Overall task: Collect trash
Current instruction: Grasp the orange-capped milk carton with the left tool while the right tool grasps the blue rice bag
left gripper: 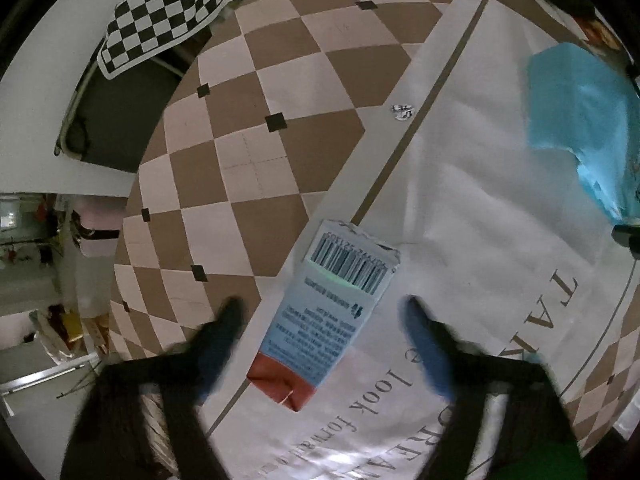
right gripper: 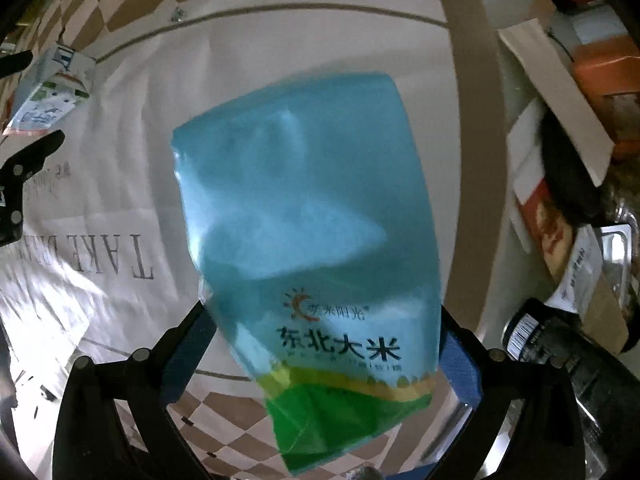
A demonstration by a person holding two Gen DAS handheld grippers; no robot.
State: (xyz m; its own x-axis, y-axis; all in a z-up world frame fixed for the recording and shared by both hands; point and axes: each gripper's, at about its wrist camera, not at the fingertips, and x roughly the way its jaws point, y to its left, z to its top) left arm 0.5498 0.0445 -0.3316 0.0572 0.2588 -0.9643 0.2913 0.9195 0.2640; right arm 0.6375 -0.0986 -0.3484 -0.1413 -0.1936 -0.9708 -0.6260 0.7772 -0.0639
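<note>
Nearby, cluttered boxes (right gripper: 592, 92); checkered cloth (left gripper: 176, 12)

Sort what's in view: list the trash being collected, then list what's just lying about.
Trash for the job:
- carton, lying between the left gripper's jaws
- blue rice bag, between the right gripper's jaws
- small crumpled scrap

Just lying about:
- printed tablecloth
- checkered cloth
- cardboard boxes
- dark bottle

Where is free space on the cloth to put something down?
The white cloth is bare between the carton and the blue bag. The right edge is crowded with boxes and a bottle.
</note>
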